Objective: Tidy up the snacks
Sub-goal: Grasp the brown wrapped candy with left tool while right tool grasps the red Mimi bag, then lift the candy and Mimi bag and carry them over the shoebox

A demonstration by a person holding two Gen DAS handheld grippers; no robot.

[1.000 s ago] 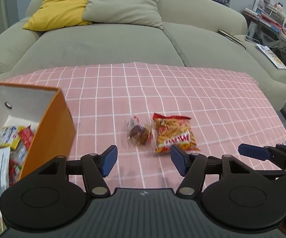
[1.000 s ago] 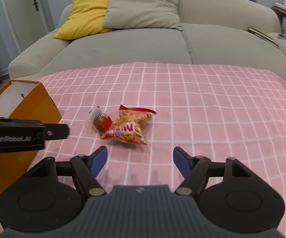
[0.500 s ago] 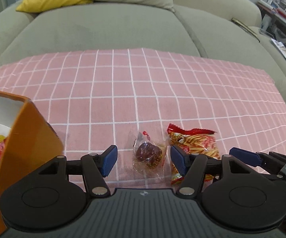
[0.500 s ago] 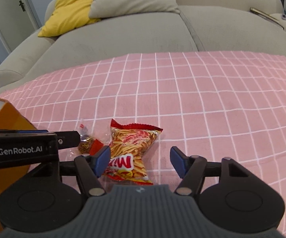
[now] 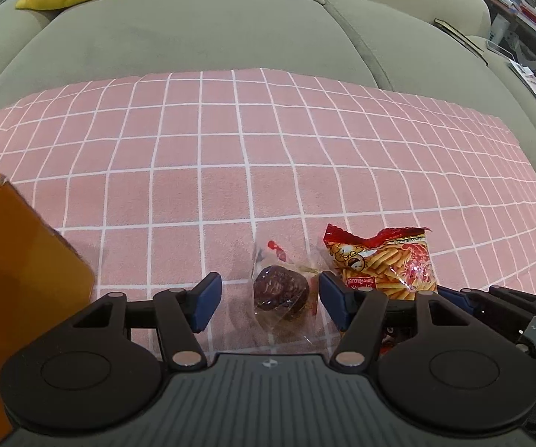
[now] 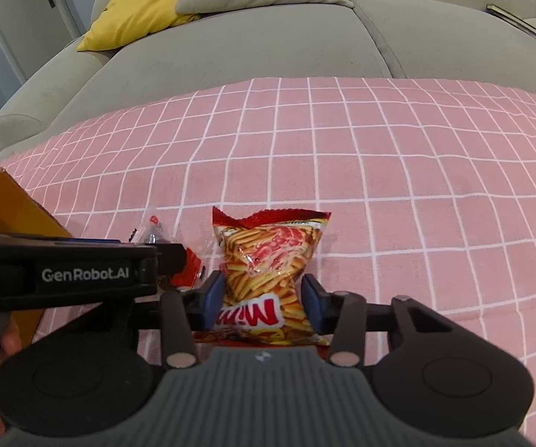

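R tool (image 6: 262,300) pinches chip bag (image 6: 268,260); L tool (image 5: 266,300) straddles candy (image 5: 281,292).

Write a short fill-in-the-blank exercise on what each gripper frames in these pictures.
1. The red crinkly bag of stick snacks sits between the fingers of the ___ gripper.
2. The clear-wrapped dark brown sweet lies between the open ___ gripper's fingers.
3. Both snacks lie on a pink ___ cloth.

Answers: right; left; checked

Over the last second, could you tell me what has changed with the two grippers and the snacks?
Both grippers came down and forward. The right gripper narrowed onto the fries snack bag; the left gripper, still open, now straddles the wrapped dark candy. Both snacks remain on the pink checked cloth beside the orange box.
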